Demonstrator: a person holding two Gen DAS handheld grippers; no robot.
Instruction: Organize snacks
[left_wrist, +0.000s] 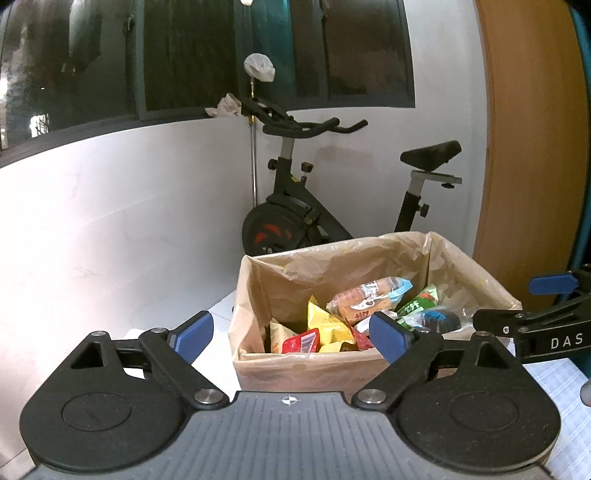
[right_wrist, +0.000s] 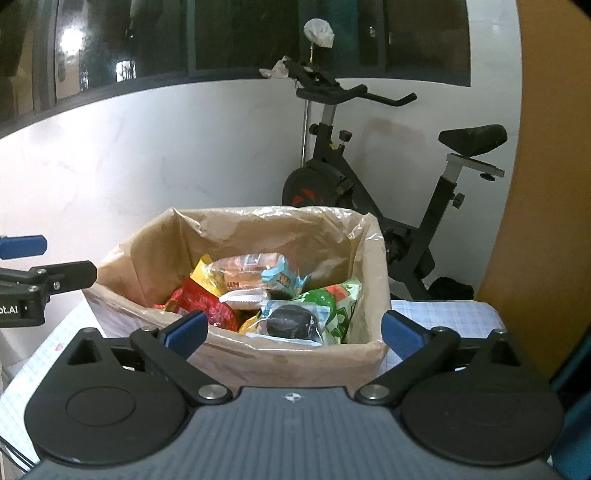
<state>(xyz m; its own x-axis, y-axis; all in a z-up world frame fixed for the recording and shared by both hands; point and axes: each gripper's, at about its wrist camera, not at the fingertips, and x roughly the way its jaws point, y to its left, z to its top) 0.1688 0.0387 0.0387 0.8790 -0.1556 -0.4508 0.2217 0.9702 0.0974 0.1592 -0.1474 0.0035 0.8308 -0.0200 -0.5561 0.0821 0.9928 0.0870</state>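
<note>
A cardboard box lined with clear plastic stands on the table and holds several snack packs: a bread pack, yellow packs, a red sachet, a green pack and a dark round cake. The box also shows in the right wrist view, with the dark cake, green pack and red pack. My left gripper is open and empty, just before the box. My right gripper is open and empty at the box's near wall.
An exercise bike stands behind the box against the white wall, also in the right wrist view. A wooden door is at the right. A checked tablecloth covers the table. The other gripper shows at each view's edge.
</note>
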